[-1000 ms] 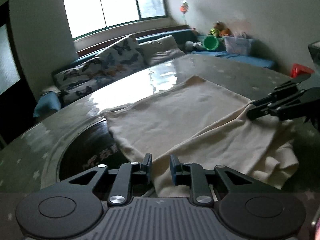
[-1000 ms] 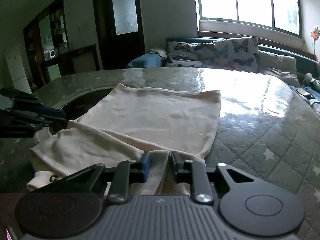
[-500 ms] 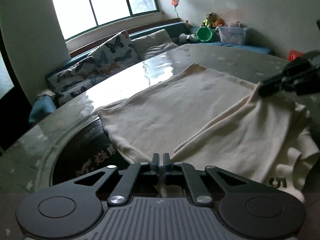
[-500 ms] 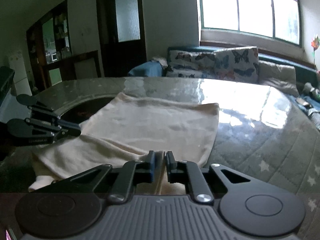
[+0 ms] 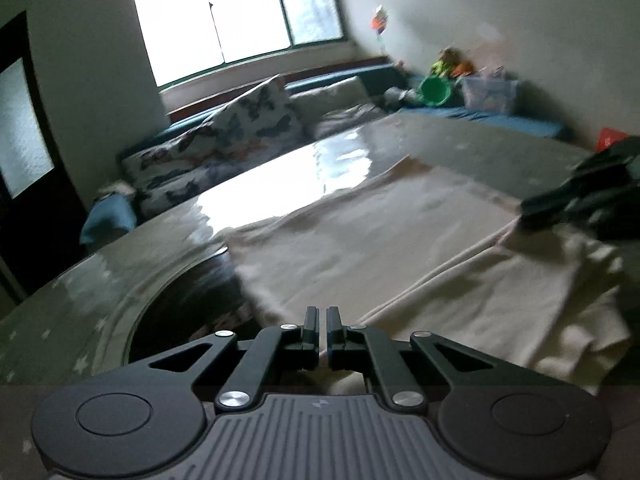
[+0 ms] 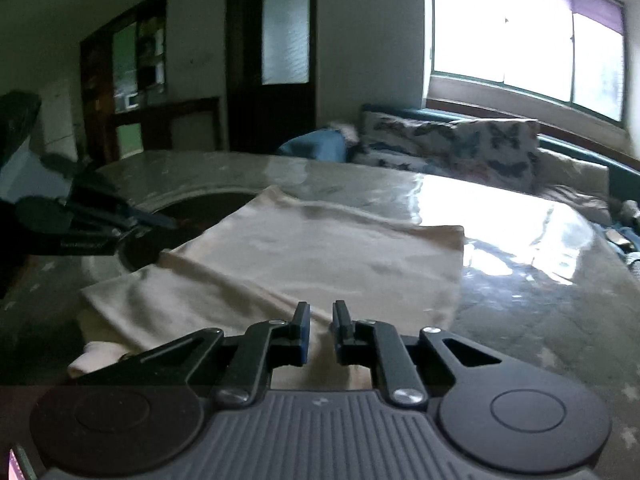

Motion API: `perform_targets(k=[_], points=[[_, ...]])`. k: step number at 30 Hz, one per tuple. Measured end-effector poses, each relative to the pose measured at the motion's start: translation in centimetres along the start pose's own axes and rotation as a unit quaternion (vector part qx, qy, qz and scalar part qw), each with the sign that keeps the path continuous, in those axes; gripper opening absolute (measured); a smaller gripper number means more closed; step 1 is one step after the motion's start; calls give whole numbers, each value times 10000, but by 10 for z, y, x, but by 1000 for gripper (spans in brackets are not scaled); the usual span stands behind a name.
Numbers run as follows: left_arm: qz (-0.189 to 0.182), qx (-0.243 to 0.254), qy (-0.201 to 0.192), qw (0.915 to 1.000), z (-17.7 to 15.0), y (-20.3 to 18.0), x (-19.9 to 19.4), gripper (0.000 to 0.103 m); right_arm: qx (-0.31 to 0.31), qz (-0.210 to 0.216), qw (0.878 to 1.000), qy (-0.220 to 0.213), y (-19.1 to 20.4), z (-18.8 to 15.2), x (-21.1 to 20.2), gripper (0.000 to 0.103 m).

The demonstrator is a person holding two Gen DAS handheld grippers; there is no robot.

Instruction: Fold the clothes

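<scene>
A cream garment [image 5: 360,248] lies spread on a round table [image 5: 80,280] covered with a grey-green quilted cloth with pale stars under a glossy clear sheet. Its near part is folded over the flat part, so a fold edge runs across it from one gripper to the other.

In the left wrist view, a dark round opening [image 5: 188,308] in the table top shows at the left, with the garment's left edge lying over its rim. In the middle foreground the left gripper [image 5: 321,322] has its jaws clenched almost together on the near edge of the garment, with cloth bunched under the fingers. At the right edge the right gripper [image 5: 560,206] is blurred and reaches to the far end of the fold, where the cloth rises toward its tip.

In the right wrist view, the left gripper [image 6: 160,222] comes in from the left, its tip at the corner of the folded layer beside the dark opening. In the middle, the right gripper [image 6: 321,322] has its jaws drawn close with a narrow gap, and cream cloth fills that gap, grasped between the pads. To the right, the bare table top reflects the window [image 6: 528,40]. Butterfly-print cushions [image 6: 452,144] lie on the bench behind.
</scene>
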State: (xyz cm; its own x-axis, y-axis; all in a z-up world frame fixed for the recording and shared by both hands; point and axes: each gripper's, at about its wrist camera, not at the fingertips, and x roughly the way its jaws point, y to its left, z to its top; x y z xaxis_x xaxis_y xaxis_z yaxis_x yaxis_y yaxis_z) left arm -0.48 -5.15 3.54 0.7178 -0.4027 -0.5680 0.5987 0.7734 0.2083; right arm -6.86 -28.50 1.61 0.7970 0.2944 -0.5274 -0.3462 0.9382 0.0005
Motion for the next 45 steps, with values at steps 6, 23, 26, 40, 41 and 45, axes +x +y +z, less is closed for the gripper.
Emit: perform_targets(k=[6,23,26,40,41,45], points=[[-81,149,224,9996,-2,-10,9,6,-160,-217,9996,100,2,2,14,11],[-246,400,72,9989,-15,-24,-28,21,-265,-115,9989,365,4,-13,-10,20],[-431,705,9,9966,-24,-29,-46,22,-439,20,9984,358,7,-10,-28,31],[-857,1706,-42,9816,-59,-72,-69,26,-1688,455,9812,816,42,-39,-71,42],[-847,1725,-55,9813,-59,-74,-66,26,-1733,457,9804,818,44,-41,-69,43],[-874,1754,-64,9806,-60,-82,-62,26,-1866,479,9782,777,45,-42,-66,48]])
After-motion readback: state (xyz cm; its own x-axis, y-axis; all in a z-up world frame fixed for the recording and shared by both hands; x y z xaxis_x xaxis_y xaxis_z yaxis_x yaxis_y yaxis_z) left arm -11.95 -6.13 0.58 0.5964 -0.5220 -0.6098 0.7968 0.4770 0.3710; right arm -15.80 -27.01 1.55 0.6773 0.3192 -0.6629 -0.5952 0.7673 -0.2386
